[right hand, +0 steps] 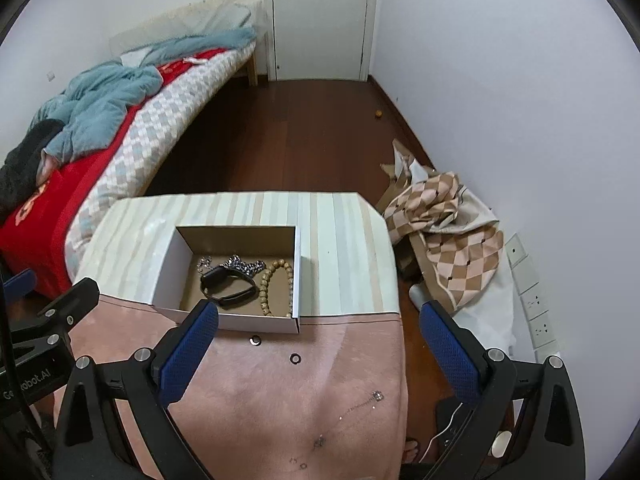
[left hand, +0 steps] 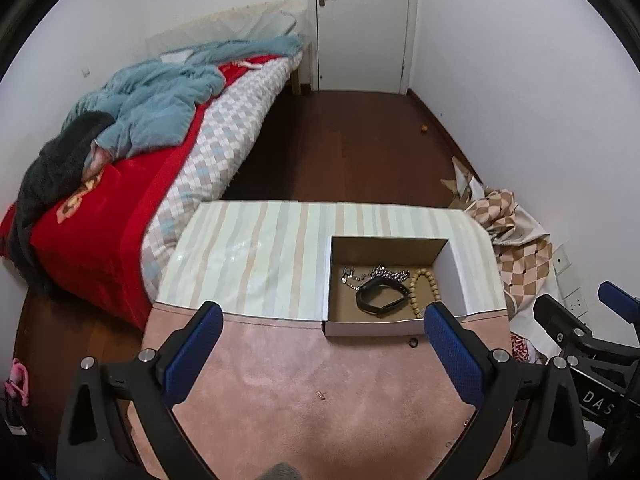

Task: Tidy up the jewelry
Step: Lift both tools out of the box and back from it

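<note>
Hovering above the pink cloth [left hand: 304, 392] at the near end of the table [left hand: 256, 256], the left tongs [left hand: 322, 330] are spread wide with nothing between their blue pads. The right tongs [right hand: 318, 330] are spread just as wide and hold nothing.

An open cardboard box [left hand: 384, 326] sits where the pink cloth meets the striped table cover. Inside it lie a silver chain [left hand: 376, 272] toward the back, a black wristband [left hand: 382, 300] in the middle that overlaps the chain, and a loop of wooden beads [left hand: 424, 286] on the right, beside the box's white side wall. In the right wrist view the same three pieces show: chain [right hand: 236, 264], wristband [right hand: 228, 286] and beads [right hand: 276, 286] inside the box [right hand: 240, 322].

On the pink cloth, just in front of the box, a small dark ring [right hand: 255, 340] lies by the box's front wall, and a second ring [right hand: 295, 358] lies a little nearer and to the right. Closer in on the cloth are a thin necklace with a sparkling pendant [right hand: 376, 396] and a few tiny stud-like pieces [right hand: 319, 442], too small to make out.

A bed [left hand: 120, 208] with a red blanket and a blue quilt stands left of the table
</note>
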A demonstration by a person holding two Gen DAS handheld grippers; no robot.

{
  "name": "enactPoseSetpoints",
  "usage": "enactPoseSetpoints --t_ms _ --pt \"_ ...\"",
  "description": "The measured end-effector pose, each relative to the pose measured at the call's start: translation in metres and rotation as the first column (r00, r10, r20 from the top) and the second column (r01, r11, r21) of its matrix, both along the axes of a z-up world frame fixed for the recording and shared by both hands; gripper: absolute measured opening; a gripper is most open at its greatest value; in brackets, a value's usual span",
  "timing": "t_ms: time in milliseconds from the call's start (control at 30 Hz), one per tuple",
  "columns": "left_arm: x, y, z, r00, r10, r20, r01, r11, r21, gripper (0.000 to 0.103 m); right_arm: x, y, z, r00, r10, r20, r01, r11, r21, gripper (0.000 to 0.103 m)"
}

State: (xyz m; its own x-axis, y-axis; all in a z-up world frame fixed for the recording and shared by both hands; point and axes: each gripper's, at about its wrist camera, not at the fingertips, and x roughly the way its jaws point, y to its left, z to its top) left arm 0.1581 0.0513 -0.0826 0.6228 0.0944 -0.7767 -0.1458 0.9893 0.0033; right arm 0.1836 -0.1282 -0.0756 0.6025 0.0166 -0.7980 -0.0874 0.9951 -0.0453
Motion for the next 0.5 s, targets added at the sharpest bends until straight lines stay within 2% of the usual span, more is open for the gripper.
enactPoseSetpoints --t_ms 333,433,500 --pt "-0.033 -0.002 0.017 0.999 0.027 0.04 -0.028 1.0 0.009 0.103 -0.037 -0.003 0.034 0.996 -0.005 0.088 0.006 1.0 -0.004 0.102" --pt "-0.042 0.0 0.009 0.998 0.049 0.037 -0.05 0.999 0.017 0.103 -0.045 -0.012 0.031 0.997 -0.017 0.069 0.014 0.999 0.035 0.102" --pt "-0.049 0.002 -0.005 0.998 0.066 0.022 -0.066 0.998 0.024 0.103 -0.047 -0.02 0.013 0.999 -0.028 0.019 0.027 0.998 0.061 0.102"
